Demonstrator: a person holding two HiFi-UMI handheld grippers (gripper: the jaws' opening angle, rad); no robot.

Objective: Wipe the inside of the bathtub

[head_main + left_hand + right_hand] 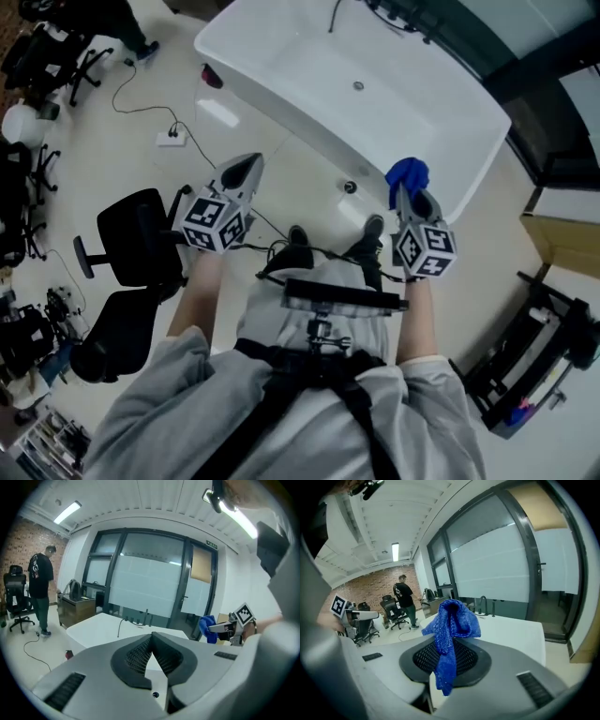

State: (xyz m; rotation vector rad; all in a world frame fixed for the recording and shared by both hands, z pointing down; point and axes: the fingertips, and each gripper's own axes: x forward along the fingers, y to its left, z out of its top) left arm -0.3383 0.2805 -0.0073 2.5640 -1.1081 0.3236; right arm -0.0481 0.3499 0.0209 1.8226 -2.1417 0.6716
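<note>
The jaws of our right gripper (409,194) pinch a crumpled blue knitted cloth (451,618) that hides their tips; those of our left gripper (151,637) are closed on nothing. Both hang at the near edge of the white rectangular bathtub (309,75), which stands on pale glossy floor (122,127); its far rim is cut off.

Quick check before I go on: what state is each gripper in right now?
Left gripper: closed, nothing between the jaws.
Right gripper: closed on the blue cloth.
</note>
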